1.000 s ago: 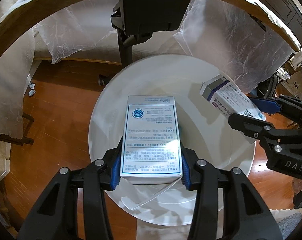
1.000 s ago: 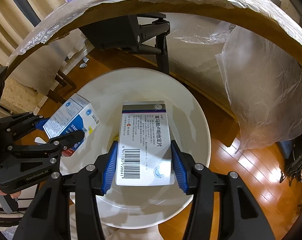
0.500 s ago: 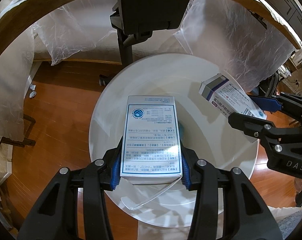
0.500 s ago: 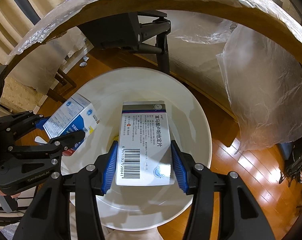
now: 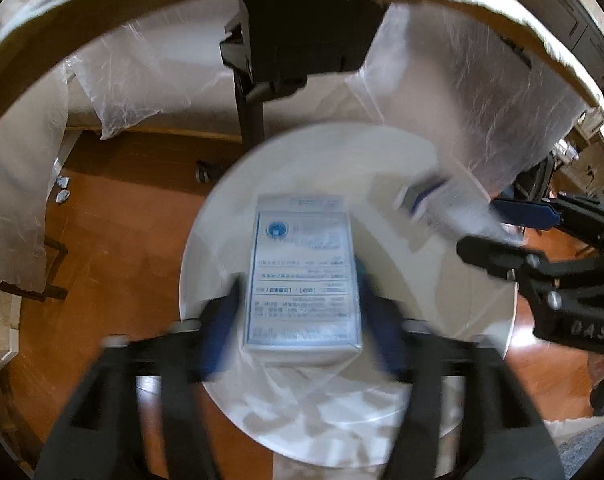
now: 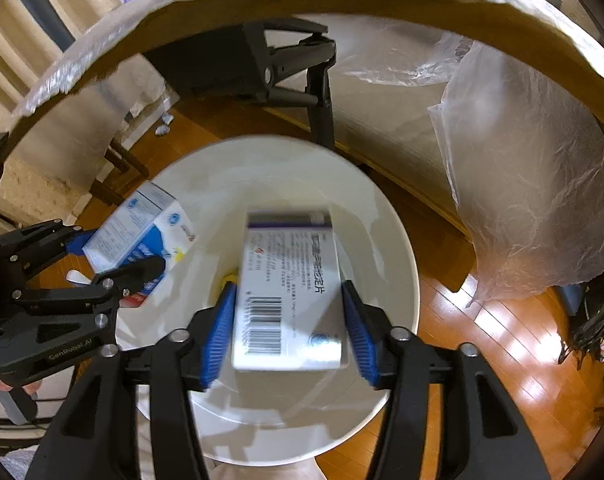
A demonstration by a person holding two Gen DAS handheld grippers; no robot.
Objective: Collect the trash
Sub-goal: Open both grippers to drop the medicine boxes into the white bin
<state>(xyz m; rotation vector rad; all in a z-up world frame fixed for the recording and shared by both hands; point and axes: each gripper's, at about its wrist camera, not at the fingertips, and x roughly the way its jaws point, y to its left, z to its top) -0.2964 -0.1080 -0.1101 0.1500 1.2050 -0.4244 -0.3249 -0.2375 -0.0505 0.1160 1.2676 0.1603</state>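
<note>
A round white trash bin (image 5: pixel 453 360) stands on the wood floor below both grippers; it also shows in the right wrist view (image 6: pixel 397 240). My left gripper (image 5: pixel 302 312) has its fingers spread, and the blue-and-white box (image 5: pixel 302 272) is blurred between them, apart from the pads, over the bin. My right gripper (image 6: pixel 290 328) is likewise spread, with the purple-striped barcode box (image 6: pixel 290 288) blurred and loose between its pads. Each box also shows in the other view: the purple one (image 5: pixel 441 208), the blue one (image 6: pixel 142 236).
A table edge wrapped in clear plastic (image 5: pixel 461 80) arcs overhead. A black stand leg (image 5: pixel 250 116) rises behind the bin. Wood floor (image 5: pixel 122 240) surrounds it. A white liner (image 5: pixel 325 412) lies in the bin's near side.
Both grippers have opened their fingers. Each box has come free of the pads and is dropping, blurred, toward the bin.
</note>
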